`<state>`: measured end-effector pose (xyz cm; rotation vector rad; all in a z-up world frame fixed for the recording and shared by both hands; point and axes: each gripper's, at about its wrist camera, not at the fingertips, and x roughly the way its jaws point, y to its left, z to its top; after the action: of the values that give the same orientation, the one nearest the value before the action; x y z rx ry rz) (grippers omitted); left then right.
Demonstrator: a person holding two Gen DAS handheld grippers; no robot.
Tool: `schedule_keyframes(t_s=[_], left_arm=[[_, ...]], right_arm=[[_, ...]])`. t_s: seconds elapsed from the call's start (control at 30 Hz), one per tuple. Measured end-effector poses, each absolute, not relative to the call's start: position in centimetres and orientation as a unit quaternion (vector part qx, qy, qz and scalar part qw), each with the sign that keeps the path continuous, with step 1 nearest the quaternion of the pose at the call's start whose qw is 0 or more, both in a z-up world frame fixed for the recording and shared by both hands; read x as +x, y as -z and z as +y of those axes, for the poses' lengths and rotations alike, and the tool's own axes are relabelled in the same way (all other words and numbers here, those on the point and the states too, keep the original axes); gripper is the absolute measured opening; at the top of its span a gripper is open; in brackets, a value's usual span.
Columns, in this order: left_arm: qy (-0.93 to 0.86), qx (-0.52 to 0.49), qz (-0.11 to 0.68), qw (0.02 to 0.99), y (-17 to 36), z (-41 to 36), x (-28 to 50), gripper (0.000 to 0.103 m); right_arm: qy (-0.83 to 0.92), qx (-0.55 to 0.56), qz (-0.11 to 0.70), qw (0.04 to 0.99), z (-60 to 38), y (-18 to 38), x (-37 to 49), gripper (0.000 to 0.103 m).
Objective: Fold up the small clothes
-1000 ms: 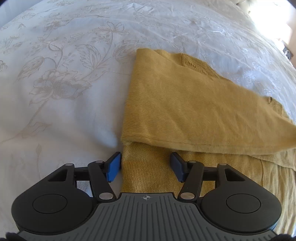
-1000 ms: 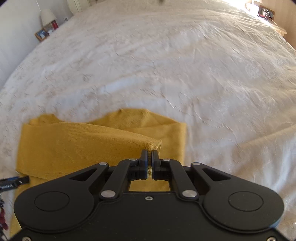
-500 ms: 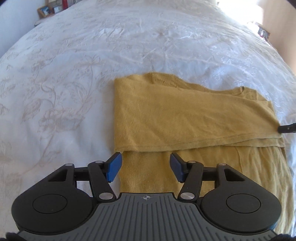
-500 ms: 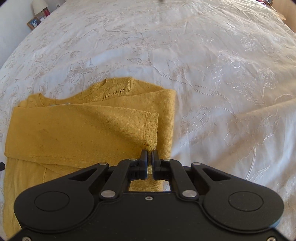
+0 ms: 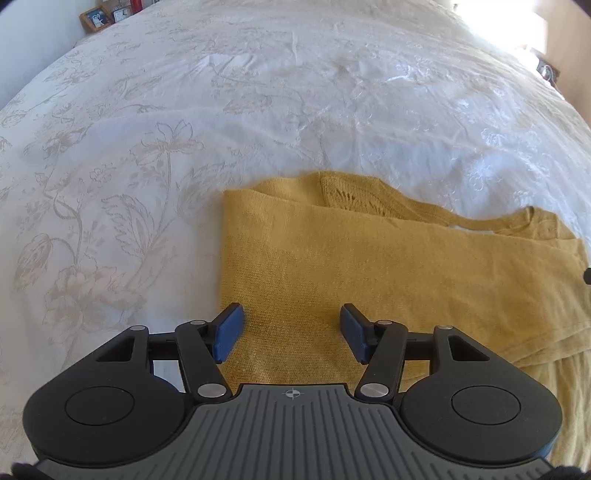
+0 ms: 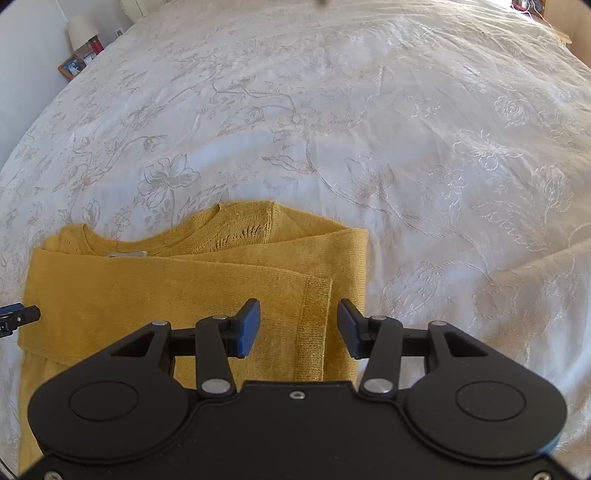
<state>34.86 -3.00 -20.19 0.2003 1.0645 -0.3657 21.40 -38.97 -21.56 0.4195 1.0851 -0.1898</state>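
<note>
A mustard-yellow knit sweater (image 5: 369, 266) lies flat on the white bed, with a sleeve folded across its body. My left gripper (image 5: 291, 332) is open and empty, just above the sweater's left side near the folded edge. My right gripper (image 6: 299, 328) is open and empty, over the sweater (image 6: 184, 288) at its right side, with the sleeve cuff (image 6: 314, 325) lying between its blue pads. The sweater's neckline (image 6: 122, 247) points away from me. The left gripper's tip (image 6: 18, 317) shows at the left edge of the right wrist view.
The white bedspread (image 5: 295, 92) with a pale floral pattern spreads all around the sweater. Picture frames (image 5: 98, 18) stand at the far left, and a lamp and a frame (image 6: 79, 44) stand on a bedside table beyond the bed's edge.
My right gripper has opened and let go of the sleeve cuff, which now lies flat on the sweater. Both grippers have pulled back and risen a little.
</note>
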Motion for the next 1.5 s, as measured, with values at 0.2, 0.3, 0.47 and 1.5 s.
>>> schedule_keyframes(t_s=[0.2, 0.3, 0.47, 1.5], left_arm=[[0.172, 0.083, 0.509, 0.839, 20.4, -2.2, 34.9, 0.056], [0.175, 0.081, 0.506, 0.841, 19.8, -2.4, 34.9, 0.056], [0.185, 0.079, 0.475, 0.856, 18.1, -3.3, 35.1, 0.057], [0.173, 0.072, 0.515, 0.837, 16.8, 1.7, 28.5, 0.103]], right_arm=[[0.099, 0.224, 0.528, 0.813, -39.0, 22.9, 21.2, 0.055], [0.077, 0.211, 0.529, 0.819, -38.3, 22.4, 21.2, 0.01], [0.082, 0.152, 0.483, 0.859, -38.0, 19.5, 20.8, 0.01], [0.132, 0.203, 0.477, 0.845, -38.5, 18.0, 11.6, 0.088]])
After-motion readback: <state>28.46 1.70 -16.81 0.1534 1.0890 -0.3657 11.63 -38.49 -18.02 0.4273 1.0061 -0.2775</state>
